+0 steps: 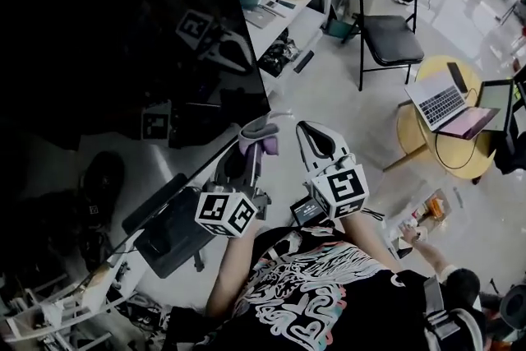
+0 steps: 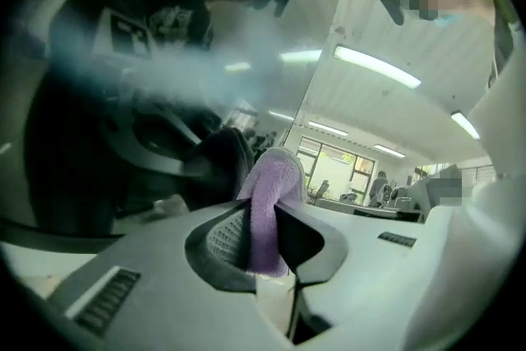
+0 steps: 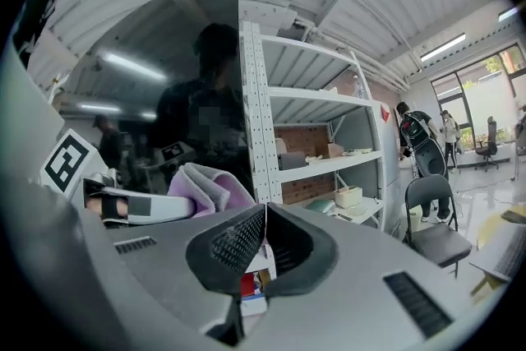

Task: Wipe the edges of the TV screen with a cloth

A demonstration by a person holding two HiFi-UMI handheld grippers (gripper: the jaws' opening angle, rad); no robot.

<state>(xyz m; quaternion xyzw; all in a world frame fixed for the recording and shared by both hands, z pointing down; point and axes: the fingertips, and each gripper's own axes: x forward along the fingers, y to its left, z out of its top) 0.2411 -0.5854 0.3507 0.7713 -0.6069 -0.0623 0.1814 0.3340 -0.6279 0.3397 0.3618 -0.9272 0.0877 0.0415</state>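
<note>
The lower right corner of the TV screen [image 1: 123, 29] is just beside the purple cloth [image 2: 268, 205], which the left claw [image 2: 265, 247] pinches by a thin fold. The right claw [image 3: 263, 238] is closed and empty. I think rubbing along the edge may pull the cloth out, and then bare plastic could scratch the glass.

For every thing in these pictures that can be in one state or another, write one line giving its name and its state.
left gripper: shut on the purple cloth
right gripper: shut, nothing between its jaws
purple cloth: folded, pinched between the left gripper's jaws
TV screen: off, dark, showing reflections
laptop: lid open
black chair: unfolded, seat unoccupied
</note>
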